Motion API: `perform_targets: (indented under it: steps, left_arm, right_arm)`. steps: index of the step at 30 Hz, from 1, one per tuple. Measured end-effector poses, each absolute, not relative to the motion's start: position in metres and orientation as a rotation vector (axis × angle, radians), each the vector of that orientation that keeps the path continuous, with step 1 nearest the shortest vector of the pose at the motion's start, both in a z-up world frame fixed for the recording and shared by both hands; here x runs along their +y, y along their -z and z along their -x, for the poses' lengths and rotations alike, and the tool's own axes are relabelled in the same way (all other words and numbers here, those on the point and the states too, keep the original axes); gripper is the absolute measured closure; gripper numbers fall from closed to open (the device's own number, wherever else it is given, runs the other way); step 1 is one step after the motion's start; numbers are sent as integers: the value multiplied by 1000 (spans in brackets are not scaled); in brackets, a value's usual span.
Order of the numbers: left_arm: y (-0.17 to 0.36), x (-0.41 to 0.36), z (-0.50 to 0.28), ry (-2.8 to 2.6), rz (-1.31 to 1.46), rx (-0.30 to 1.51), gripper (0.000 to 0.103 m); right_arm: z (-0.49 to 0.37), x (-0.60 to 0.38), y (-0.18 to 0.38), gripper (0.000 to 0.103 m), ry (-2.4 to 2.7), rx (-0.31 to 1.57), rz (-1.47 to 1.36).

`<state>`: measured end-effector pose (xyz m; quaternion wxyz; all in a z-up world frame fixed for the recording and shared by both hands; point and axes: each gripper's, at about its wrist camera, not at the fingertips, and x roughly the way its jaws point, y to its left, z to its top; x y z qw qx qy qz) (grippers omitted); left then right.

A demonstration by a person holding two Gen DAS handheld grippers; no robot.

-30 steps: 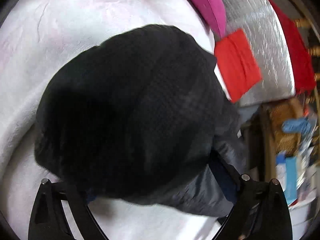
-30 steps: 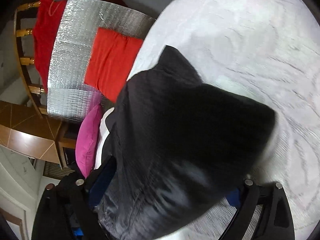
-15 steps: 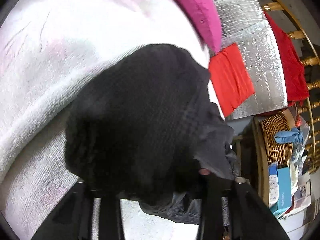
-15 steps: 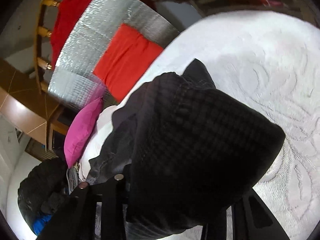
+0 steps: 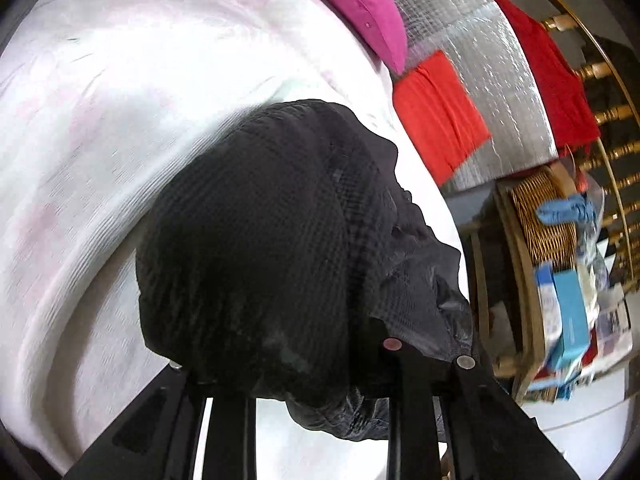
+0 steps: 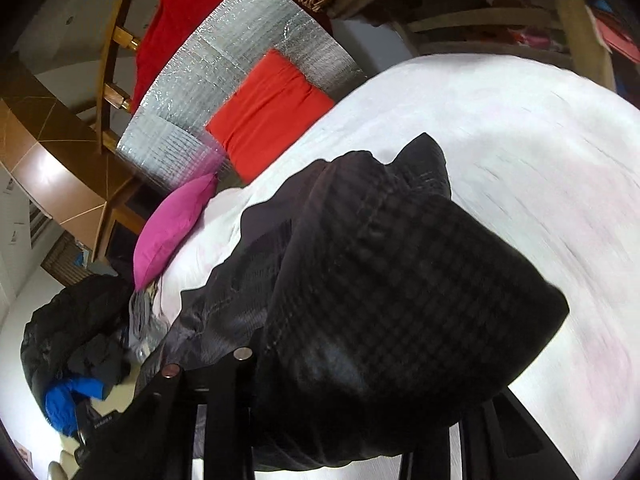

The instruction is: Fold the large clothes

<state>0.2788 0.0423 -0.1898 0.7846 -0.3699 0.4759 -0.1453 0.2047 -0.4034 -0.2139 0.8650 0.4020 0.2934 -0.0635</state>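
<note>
Left gripper (image 5: 316,376): fingers (image 5: 404,404) drawn narrow and closing, a bunched fold of the black jacket (image 5: 260,248) pinched between them. Right gripper (image 6: 356,420): fingers (image 6: 224,400) likewise narrow and closing, clamped on another thick fold of the same jacket (image 6: 392,296). The jacket hangs bunched between both grippers over the white bed (image 5: 100,120).

Left wrist view only: wicker basket (image 5: 540,220) and blue boxes (image 5: 572,316) on a shelf at right. Right wrist view only: dark clothes pile (image 6: 72,332) on the floor, with a blue garment (image 6: 68,400). Both views: magenta pillow (image 6: 172,228), red cushion (image 6: 268,112) on a silver mat (image 5: 480,64).
</note>
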Motion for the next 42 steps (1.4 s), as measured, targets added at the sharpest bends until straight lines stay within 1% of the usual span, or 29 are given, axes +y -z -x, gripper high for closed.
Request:
perform_targets:
  steps: [3,4,6,7,8,9,12,15,18,19,20,21,22,23,25,27,30,32,33,36,40,42]
  left_arm:
    - [196,46,-248,319,768,1033,77]
    - [199,44,-244,307,741,1047,73]
    - [208,42,-241,283,701,1093,65]
    - [211,43,-243,270,698,1124,53]
    - [213,45,-245,259,705,1164,42]
    - [214,48,-247,265,729,1200,42]
    - [204,56,-240,315,733,1249,42]
    - [180,59,-223,372,589,1266,41]
    - [140,71,-215,387,482,1202,41]
    - [128,73,-220,385,469,1169,38]
    - [116,79,-223,378,457,1131,29]
    - [101,77,-236,364,440,1074,23]
    - [93,76,-247,347,421,1034,15]
    - [87,73,-260,325,404,1003,14]
    - [88,62,-300,312,397,993,13]
    - [109,52,-348,293,406,1060,13]
    - [155,45,-400,282,523,1205,13]
    - [175,43,-418,296,594,1236,13]
    - [181,43,-425,277,581,1242,13]
    - [185,33,-443,274,549,1240,13]
    - [187,20,-452,312,482,1234,14]
    - [189,12,-457,320,430,1243,14]
  right_arm:
    - [-167,-398,224,66,131,619,-879]
    - [-161,-399,228,65,130,633,-889]
    - [-158,-406,239,49,141,686,-936]
    - [-160,-413,246,43,149,728,-995]
    - [-161,-417,250,35,154,763,-1042]
    - [-160,-421,252,33,149,794,-1082]
    - [-151,-428,241,32,135,877,-1041]
    - [-135,-437,222,31,111,999,-941]
    - [-114,-457,190,31,148,1019,-820]
    - [-109,-465,176,31,153,998,-790]
    - [-109,-470,163,31,151,963,-777]
    - [-117,-476,147,28,141,910,-770]
    - [-124,-480,138,24,128,872,-760]
    - [-136,-480,130,18,116,840,-743]
    - [-180,-479,122,17,95,804,-682]
    - [-230,-478,129,17,74,808,-665]
    - [-315,-476,161,17,59,908,-653]
    - [-348,-481,185,17,79,958,-655]
    - [-365,-485,198,17,97,976,-650]
    - [-387,-497,217,17,86,982,-696]
    - [-403,-507,234,17,-12,943,-885]
    - [-407,-501,234,16,-18,968,-843]
